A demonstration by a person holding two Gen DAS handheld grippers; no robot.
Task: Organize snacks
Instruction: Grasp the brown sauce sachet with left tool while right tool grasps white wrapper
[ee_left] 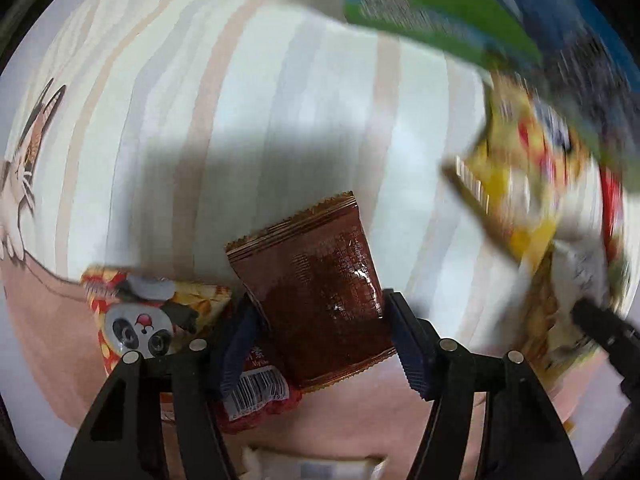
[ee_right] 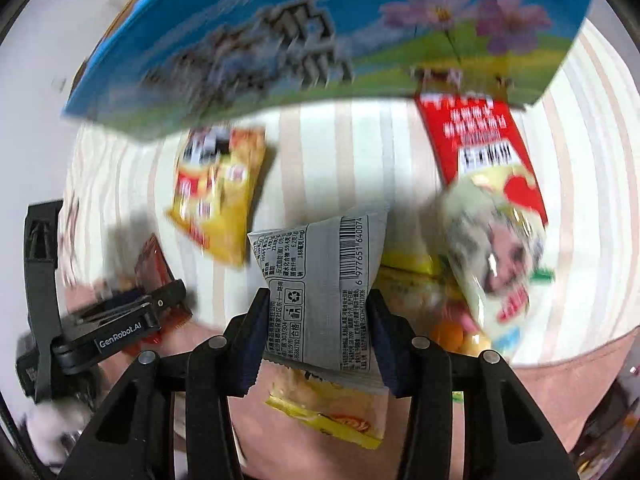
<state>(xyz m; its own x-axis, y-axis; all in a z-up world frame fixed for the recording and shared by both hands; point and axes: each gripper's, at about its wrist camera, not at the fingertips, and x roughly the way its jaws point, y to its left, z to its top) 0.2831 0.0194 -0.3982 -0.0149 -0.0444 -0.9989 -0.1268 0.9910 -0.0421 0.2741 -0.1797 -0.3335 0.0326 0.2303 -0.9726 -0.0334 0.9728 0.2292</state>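
My left gripper is shut on a brown snack packet and holds it above a striped cloth. A panda-print packet and a red packet with a barcode lie under it. My right gripper is shut on a grey snack packet with a barcode. The left gripper also shows in the right wrist view at the left, with the brown packet. A yellow packet lies on the cloth ahead.
A large blue and green box fills the far side; it also shows in the left wrist view. A red and pale green bag lies at the right. A yellow packet lies below my right gripper. A cat print marks the cloth's left.
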